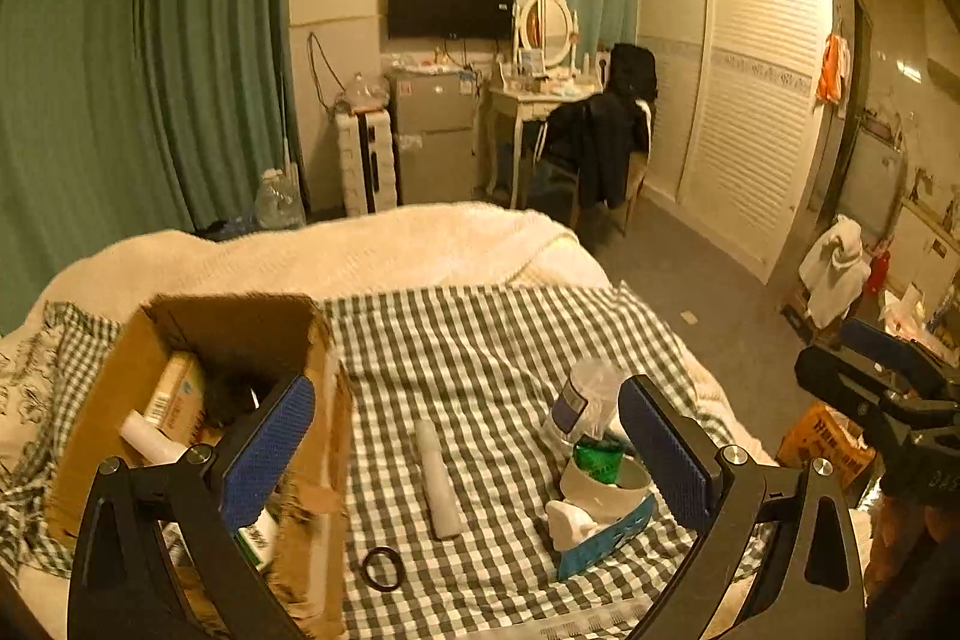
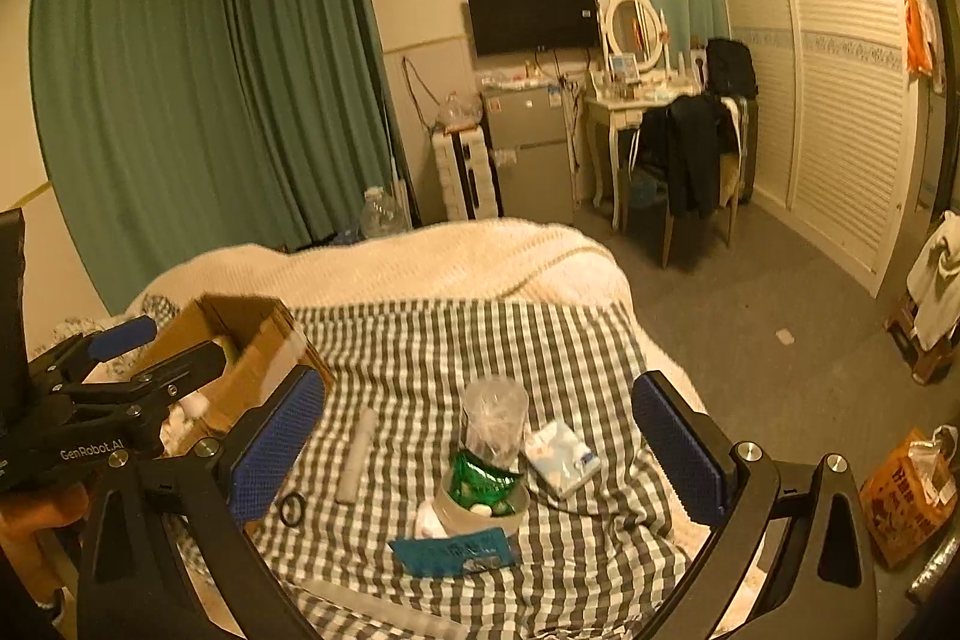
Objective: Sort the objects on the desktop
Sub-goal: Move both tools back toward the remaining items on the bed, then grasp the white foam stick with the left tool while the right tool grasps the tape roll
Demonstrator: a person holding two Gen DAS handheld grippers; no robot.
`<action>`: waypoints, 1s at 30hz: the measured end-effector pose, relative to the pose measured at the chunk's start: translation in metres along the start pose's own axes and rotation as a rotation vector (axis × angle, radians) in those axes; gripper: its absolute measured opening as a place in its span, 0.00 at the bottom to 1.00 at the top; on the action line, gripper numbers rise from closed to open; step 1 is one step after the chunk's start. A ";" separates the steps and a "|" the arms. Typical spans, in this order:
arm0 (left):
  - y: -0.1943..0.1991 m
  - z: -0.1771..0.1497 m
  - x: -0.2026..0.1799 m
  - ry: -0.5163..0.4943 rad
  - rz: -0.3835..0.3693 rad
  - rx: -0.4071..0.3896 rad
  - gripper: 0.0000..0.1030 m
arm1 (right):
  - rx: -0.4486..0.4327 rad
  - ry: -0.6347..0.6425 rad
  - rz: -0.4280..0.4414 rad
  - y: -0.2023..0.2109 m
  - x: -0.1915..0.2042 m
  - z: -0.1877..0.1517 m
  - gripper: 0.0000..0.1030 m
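A dim bedroom with green curtains (image 1: 150,70), a wall-mounted television (image 1: 450,3), a small fridge (image 1: 433,136), a vanity table with an oval mirror (image 1: 546,25) and white louvred wardrobe doors (image 1: 756,100); the work surface is a bed spread with a checked cloth (image 1: 480,340).

From the left wrist camera, the left gripper (image 1: 465,451) hangs above the cloth with its blue-padded fingers spread wide and nothing between them. Its left finger overlaps the open cardboard box (image 1: 120,400) that stands at the left of the cloth and holds a barcode-printed carton, a white tube and other items too dark to identify. On the cloth lie a white cylindrical stick (image 1: 438,478) and, nearer the camera, a black hair tie (image 1: 382,568). To the right is a cluster: a clear plastic cup (image 1: 585,394), a green packet (image 1: 597,460) sitting in a roll of tape (image 1: 603,493), and a blue tissue pack (image 1: 600,535). The right gripper's black frame shows at the right edge.

From the right wrist camera, the right gripper (image 2: 480,445) is also spread wide and empty, held above that same cluster: cup (image 2: 495,418), green packet (image 2: 480,478), tape roll (image 2: 480,511), blue tissue pack (image 2: 456,550), plus a white tissue packet (image 2: 561,457) just beside the cup. The stick (image 2: 357,454) and hair tie (image 2: 292,508) lie to the left, near the box (image 2: 252,346). The left gripper (image 2: 114,370) shows at the left, by the box.
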State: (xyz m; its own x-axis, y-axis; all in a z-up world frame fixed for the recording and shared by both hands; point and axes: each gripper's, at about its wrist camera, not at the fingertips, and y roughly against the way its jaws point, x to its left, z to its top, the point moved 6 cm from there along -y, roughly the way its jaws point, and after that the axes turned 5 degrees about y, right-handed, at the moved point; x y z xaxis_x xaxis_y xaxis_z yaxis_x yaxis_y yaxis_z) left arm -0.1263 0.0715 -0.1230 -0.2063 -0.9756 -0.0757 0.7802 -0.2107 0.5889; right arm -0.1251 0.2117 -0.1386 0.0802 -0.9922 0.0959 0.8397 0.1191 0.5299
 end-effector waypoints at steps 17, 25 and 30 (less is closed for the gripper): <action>-0.099 -0.056 -0.003 0.000 0.054 0.174 0.93 | 0.261 -0.020 0.071 -0.100 -0.009 -0.076 1.00; -0.139 -0.082 0.021 0.024 0.095 0.262 0.92 | 0.374 -0.037 0.146 -0.143 0.007 -0.097 1.00; -0.164 -0.101 0.028 0.020 0.106 0.325 0.89 | 0.439 -0.037 0.142 -0.162 0.010 -0.114 1.00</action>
State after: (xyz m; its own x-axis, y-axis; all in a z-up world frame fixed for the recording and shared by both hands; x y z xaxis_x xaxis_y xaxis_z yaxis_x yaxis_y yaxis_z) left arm -0.2008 0.0723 -0.3031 -0.1204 -0.9926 -0.0143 0.5673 -0.0806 0.8196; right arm -0.1988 0.1779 -0.3192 0.1517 -0.9638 0.2194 0.5140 0.2665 0.8153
